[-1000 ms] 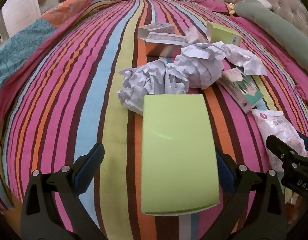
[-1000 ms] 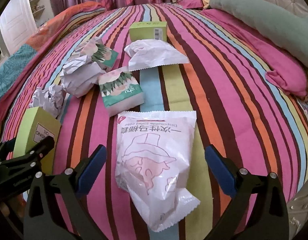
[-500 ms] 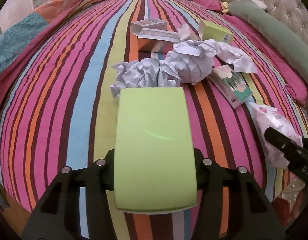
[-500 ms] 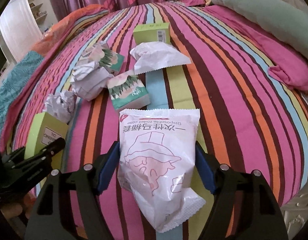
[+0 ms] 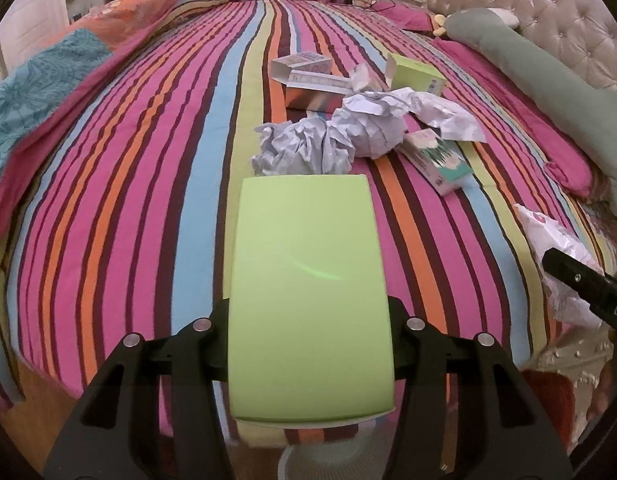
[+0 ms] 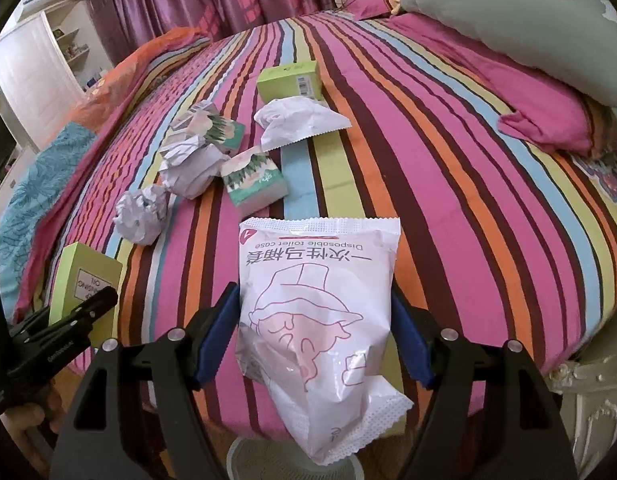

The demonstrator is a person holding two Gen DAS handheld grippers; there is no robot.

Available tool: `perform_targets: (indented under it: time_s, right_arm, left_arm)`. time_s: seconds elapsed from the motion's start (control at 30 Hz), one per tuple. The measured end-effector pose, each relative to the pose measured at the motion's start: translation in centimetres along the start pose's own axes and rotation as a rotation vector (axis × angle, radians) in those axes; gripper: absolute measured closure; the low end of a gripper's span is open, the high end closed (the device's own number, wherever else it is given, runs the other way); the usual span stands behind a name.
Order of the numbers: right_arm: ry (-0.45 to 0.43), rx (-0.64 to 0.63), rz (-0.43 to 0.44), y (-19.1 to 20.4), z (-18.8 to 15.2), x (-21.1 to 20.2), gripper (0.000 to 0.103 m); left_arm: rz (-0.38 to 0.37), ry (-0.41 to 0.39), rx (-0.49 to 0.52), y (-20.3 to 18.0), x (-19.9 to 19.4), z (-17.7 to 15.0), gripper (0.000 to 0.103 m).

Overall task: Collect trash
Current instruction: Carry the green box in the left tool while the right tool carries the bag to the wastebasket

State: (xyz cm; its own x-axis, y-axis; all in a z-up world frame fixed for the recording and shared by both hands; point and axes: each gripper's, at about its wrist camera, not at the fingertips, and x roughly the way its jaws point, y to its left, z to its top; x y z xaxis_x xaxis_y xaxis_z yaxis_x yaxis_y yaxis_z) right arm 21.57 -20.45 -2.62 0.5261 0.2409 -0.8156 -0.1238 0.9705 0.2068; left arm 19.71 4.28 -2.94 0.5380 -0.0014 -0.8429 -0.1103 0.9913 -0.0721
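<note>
My left gripper (image 5: 308, 356) is shut on a light green box (image 5: 308, 288) and holds it above the near edge of the striped bed (image 5: 128, 184). My right gripper (image 6: 314, 336) is shut on a white plastic packet (image 6: 316, 312) printed with pink drawings, held above the bed's edge. The green box also shows at the left of the right wrist view (image 6: 84, 280). The packet shows at the right of the left wrist view (image 5: 556, 256). More trash lies on the bed: crumpled paper balls (image 5: 304, 148), a green-and-white tissue pack (image 6: 254, 178), a torn white wrapper (image 6: 300, 122), another green box (image 6: 288, 80).
A grey-green bolster pillow (image 6: 520, 20) and pink bedding (image 6: 548, 120) lie along the right side. A tufted headboard (image 5: 548, 4) stands at the back right. Silver cartons (image 5: 308, 80) lie behind the paper. A round white rim (image 6: 268, 460) shows below the grippers, off the bed.
Both grippers closed from open, the left on the green box and the right on the white packet. Both then lifted and drew back toward the bed's near edge.
</note>
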Motion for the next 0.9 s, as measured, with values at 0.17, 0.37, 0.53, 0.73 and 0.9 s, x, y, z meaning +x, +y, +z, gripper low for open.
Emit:
perform_targets:
  time_s: [0.17,0.37,0.53,0.73,0.9]
  right_arm:
    - [0.004,-0.004,0.013,0.1,-1.7,-1.5,0.034]
    - [0.006,-0.022,0.024,0.9,-3.8,-3.2,0.034]
    - [0.04,-0.014,0.05,1.3,-6.2,-4.1,0.034]
    - [0.076,-0.009,0.057,1.6,-9.0,-5.0,0.034]
    - [0.135,0.015,0.075,1.5,-11.7,-4.9,0.034]
  left_arm:
    - [-0.015,-0.004,0.021,0.0,-1.9,-2.3,0.054]
    - [-0.024,-0.006,0.047,-0.1,-4.1,-5.2,0.054]
    - [-0.049,0.004,0.056,-0.1,-6.0,-7.8,0.054]
    - [-0.07,0.042,0.08,-0.5,-7.1,-11.6,0.054]
    - [-0.085,0.117,0.097,-1.1,-6.5,-14.9,0.054]
